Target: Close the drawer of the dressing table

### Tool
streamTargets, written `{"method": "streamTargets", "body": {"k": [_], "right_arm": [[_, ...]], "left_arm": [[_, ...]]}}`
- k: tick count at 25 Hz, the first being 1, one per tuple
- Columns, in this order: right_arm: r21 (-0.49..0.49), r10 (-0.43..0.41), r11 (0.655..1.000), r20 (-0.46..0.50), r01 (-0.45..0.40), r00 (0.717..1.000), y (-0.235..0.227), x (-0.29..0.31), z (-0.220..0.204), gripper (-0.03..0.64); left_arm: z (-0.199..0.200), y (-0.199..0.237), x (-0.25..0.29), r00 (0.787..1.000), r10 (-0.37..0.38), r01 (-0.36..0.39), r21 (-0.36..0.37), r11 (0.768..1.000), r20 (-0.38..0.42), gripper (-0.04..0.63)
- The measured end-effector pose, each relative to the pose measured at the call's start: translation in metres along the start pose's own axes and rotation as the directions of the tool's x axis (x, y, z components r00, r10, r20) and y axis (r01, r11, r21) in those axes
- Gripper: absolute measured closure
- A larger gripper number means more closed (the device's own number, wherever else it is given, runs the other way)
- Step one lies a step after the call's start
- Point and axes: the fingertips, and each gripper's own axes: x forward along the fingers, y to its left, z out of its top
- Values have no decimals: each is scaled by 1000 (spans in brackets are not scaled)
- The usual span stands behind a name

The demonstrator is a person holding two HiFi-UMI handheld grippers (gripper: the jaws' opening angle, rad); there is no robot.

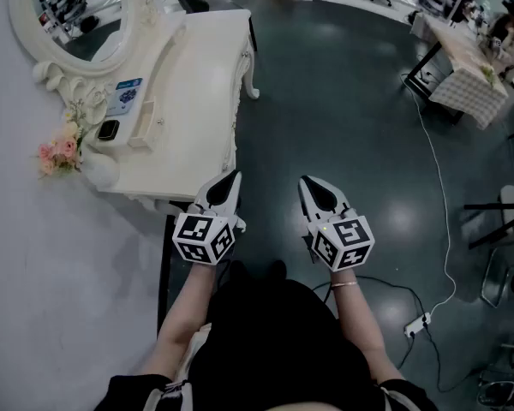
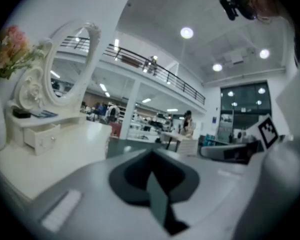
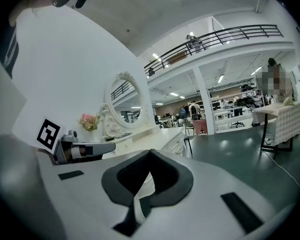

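Dressing table (image 1: 201,84) drawer (image 2: 40,138) state unclear; left gripper (image 1: 230,180), right gripper (image 1: 309,183) closed.

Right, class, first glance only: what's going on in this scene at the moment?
A person stands by the near corner of a white dressing table, holding a hand-held gripper in each hand. The left hand-held gripper and the right hand-held gripper are both shut and empty, side by side and touching nothing. A small drawer below the oval mirror looks pulled out over the tabletop. Neither gripper has reached it yet.
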Motion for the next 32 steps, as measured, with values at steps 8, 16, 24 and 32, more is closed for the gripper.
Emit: {"method": "streamTargets", "body": {"k": [8,16,24,32], "right_arm": [[4,11,1000,10,-11,1000,-10,0,0,612],[24,35,999,1,-35,999,-20,-3,-5,612],[11,73,997,-24,-73,997,-19,5,-6,560],[31,93,995,-52,-92,994,-28,32,-8,530]], "left_arm": [[0,-2,7,1000,12,-11,-3,1000,11,589],[-1,-13,11,1000,24,-25,18,1000,13,589],[-1,-12,16,999,44,-44,19,999,11,589],[1,11,37,998,65,-65,16,998,-14,589]]}}
